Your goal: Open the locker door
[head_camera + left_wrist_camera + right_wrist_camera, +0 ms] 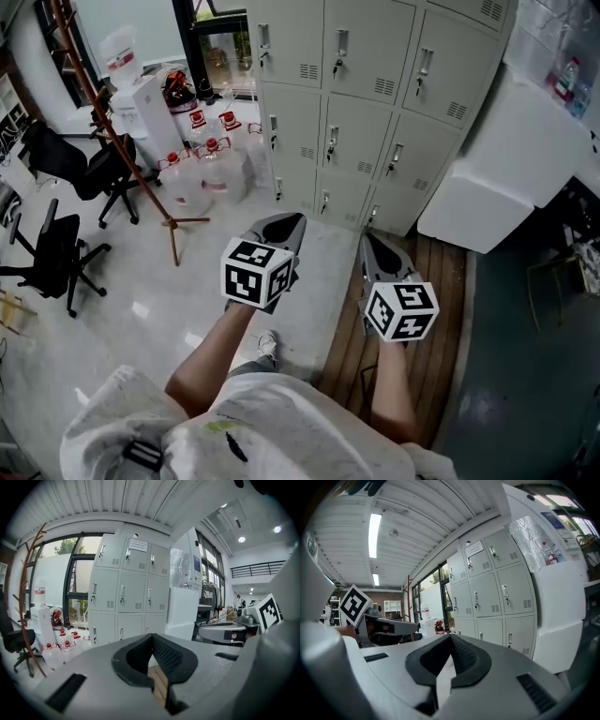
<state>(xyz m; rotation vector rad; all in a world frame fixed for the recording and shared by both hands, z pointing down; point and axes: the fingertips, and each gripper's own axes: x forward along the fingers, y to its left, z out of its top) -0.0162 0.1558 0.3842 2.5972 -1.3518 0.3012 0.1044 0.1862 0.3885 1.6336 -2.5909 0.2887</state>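
Ahead of both tongs, well apart from them, the locker bank (366, 103) stands on the floor against the wall, with a dark-framed window on one side and a large white cabinet (506, 164) just beside it on the other. I count three columns of pale grey locker doors (124, 590), stacked in rows. Every door I can see sits flush and closed. Each has a small upright metal handle near its left edge and a slotted vent at its lower right corner.

Left tongs (151, 639): clenched, dark ribbed pads meeting at the tips, nothing between them. Right tongs (450, 638): likewise clenched and empty. Both point toward the lowest row of doors in the head view.

Writing: a white paper notice (138, 544) is fixed to a top-row door; its print is too small to read. The marker cubes (256, 272) carry black-and-white square patterns only. Water jugs (202, 173) with red caps stand on the pale floor left of the lockers, beside a white water dispenser (141, 108); their red labels are illegible.
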